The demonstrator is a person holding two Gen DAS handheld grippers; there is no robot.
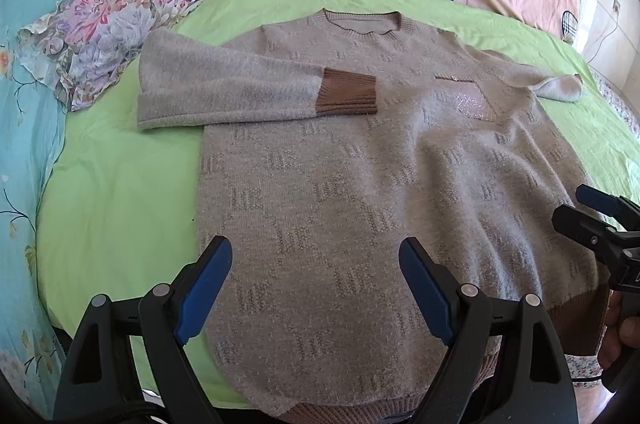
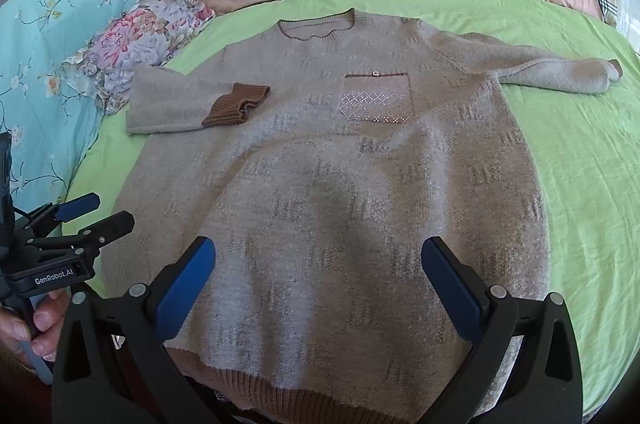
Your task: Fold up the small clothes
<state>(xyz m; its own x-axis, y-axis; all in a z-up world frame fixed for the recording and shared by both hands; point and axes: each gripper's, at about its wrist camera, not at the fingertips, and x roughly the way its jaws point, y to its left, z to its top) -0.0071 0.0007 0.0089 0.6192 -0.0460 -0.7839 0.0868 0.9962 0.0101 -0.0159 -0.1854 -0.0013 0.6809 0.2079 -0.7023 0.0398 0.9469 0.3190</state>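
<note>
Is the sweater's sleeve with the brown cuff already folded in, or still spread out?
Folded in. The sleeve lies across the sweater, its brown cuff resting on the chest. The other sleeve still lies spread on the green sheet.

My left black plastic two-finger gripper (image 1: 316, 288) has chunky triangular arms with cut-out windows, a round silver rivet on each of its four links, and long blue rubbery pads (image 1: 426, 292) on the inner faces. My right black plastic gripper (image 2: 320, 288) is built the same, with the same blue pads (image 2: 454, 290). From the right camera the left one's side reads "GenRobot.AI" in white, with small screws along its black frame. My fingers (image 2: 44, 320) wrap a grey-blue handle below it
</note>
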